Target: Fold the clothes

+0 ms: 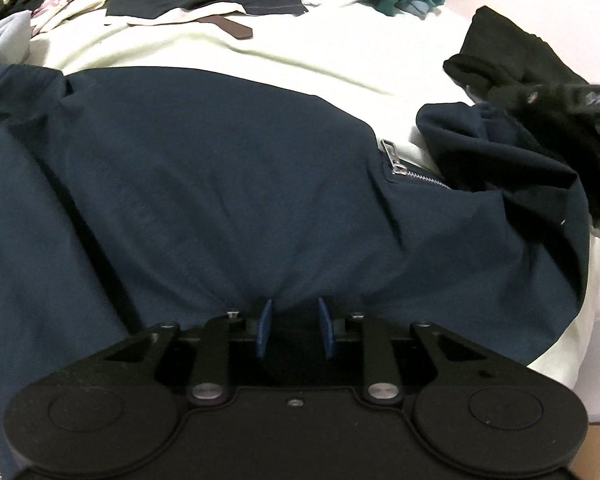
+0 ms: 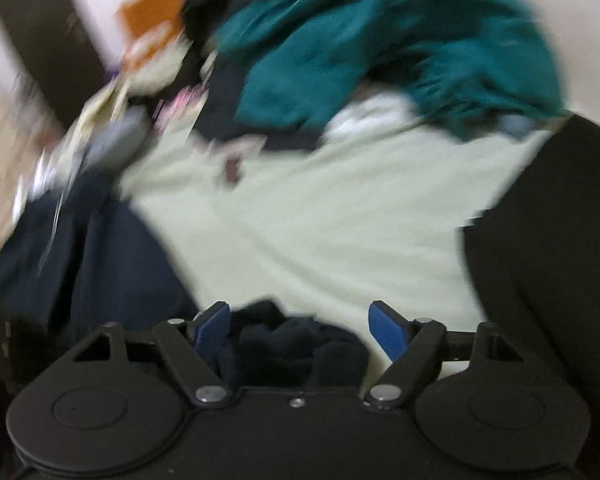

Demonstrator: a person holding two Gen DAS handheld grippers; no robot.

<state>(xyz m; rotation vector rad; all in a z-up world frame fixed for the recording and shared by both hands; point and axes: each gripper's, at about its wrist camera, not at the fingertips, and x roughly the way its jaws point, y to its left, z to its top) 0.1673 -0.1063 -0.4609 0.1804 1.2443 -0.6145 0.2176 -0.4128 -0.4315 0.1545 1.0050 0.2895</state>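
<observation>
At lower centre, the left hand-held gripper (image 1: 294, 330) pinches the navy jacket (image 1: 204, 184), pinning it for folding; the right hand-held gripper (image 2: 300, 330) stands open around its bunched cloth.

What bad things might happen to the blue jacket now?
The left claw pinches only a small bunch of the navy jacket, so the cloth may slip out. The right claw stands open around a bunched part, so that part might drop. The zipper could snag in the fold.
</observation>
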